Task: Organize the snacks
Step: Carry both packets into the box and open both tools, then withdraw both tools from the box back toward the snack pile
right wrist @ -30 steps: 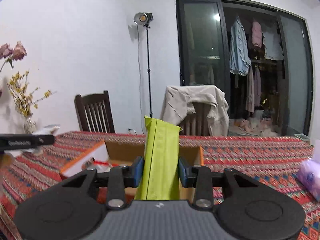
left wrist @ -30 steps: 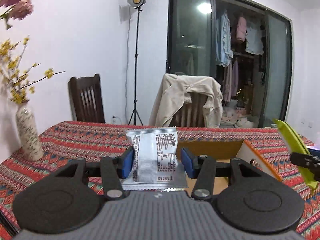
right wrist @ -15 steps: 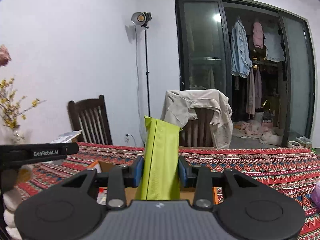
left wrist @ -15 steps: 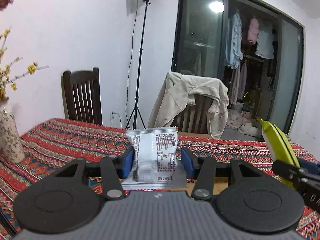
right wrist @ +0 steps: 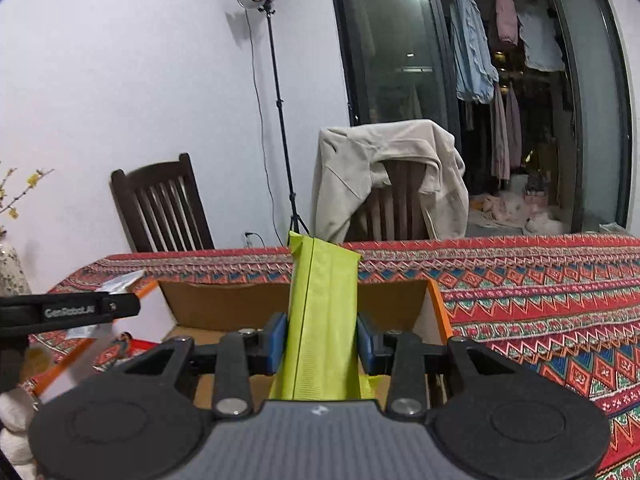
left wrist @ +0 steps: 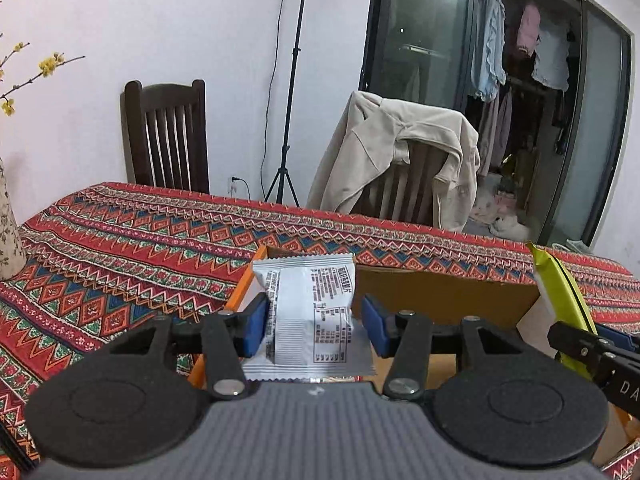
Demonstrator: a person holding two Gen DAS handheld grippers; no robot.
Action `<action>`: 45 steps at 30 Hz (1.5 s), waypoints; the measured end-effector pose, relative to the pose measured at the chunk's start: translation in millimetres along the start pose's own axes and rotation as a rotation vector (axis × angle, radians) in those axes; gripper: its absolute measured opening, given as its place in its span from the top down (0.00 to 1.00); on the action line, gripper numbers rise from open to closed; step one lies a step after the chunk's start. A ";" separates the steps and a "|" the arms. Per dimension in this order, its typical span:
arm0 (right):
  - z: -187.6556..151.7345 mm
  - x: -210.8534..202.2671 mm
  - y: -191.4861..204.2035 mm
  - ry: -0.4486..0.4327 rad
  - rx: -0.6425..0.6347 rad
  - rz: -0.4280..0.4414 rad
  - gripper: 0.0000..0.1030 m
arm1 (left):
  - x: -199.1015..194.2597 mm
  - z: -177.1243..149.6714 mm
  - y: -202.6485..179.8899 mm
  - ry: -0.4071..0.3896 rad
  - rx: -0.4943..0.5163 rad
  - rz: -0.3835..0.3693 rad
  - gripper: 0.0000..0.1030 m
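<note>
Left gripper [left wrist: 314,322] clamps the white snack packet [left wrist: 308,320], right gripper [right wrist: 322,342] the green pouch [right wrist: 320,320], both above the cardboard box [right wrist: 224,306] at lower centre.

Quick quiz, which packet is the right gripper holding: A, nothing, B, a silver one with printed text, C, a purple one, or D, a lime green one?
D: the right gripper is shut on the green packet, standing upright between its blue pads over the box.

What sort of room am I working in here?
Most likely a home dining area: a table under a patterned red tablecloth, wooden chairs, one draped with a beige jacket, and laundry hanging behind glass doors.
</note>
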State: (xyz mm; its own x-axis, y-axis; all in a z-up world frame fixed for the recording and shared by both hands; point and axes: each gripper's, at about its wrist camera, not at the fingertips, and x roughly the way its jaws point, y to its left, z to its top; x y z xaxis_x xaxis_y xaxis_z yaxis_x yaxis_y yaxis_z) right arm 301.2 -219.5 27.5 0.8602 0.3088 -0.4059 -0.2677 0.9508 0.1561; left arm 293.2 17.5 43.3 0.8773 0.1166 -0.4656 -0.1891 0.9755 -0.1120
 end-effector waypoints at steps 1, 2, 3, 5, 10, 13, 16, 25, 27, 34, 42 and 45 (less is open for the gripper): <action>-0.7 2.1 0.4 0.004 -0.001 -0.005 0.65 | 1.4 -1.0 -0.2 0.004 0.003 0.000 0.50; -2.4 3.8 -0.1 0.011 -0.001 -0.007 0.65 | 2.0 -1.9 -1.0 0.008 0.006 0.002 0.50; -3.6 5.9 -0.2 0.018 -0.003 -0.006 0.65 | 2.8 -2.5 -1.7 0.011 0.009 0.001 0.50; -6.3 9.4 0.1 0.039 -0.008 0.001 0.64 | 2.8 -3.2 -2.6 0.014 0.010 -0.004 0.48; -7.8 6.8 -0.9 0.049 -0.001 -0.009 0.28 | -6.0 -3.7 0.5 -0.038 -0.024 -0.022 0.00; -8.1 1.4 -5.2 0.025 0.016 -0.009 0.00 | -9.6 -2.3 0.7 -0.057 -0.032 -0.033 0.00; -7.0 0.0 -7.0 0.020 0.026 -0.017 0.00 | -9.7 -1.7 -0.3 -0.058 -0.029 -0.029 0.00; -6.2 -2.2 -11.4 0.006 0.036 -0.038 0.00 | -20.5 0.8 -2.5 -0.067 -0.020 -0.039 0.00; -4.1 -5.5 -12.4 0.003 0.051 -0.015 0.00 | -24.1 1.5 -3.0 -0.075 -0.020 -0.043 0.00; 4.4 -27.3 -5.6 -0.022 0.043 0.007 0.00 | -46.4 10.6 -4.9 -0.089 -0.022 -0.050 0.00; 3.2 -64.6 3.7 -0.016 0.003 0.034 0.00 | -80.7 9.4 4.3 -0.083 -0.007 -0.053 0.00; -2.4 -81.8 6.1 -0.018 -0.012 0.036 0.00 | -95.7 4.0 11.2 -0.077 -0.002 -0.054 0.00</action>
State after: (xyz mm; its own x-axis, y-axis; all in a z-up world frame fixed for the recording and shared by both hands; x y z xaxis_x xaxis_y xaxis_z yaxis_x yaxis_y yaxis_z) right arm 228.1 -239.0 59.6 0.8576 0.3423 -0.3839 -0.3034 0.9394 0.1598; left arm 208.9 18.0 90.1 0.9176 0.0780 -0.3898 -0.1414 0.9804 -0.1369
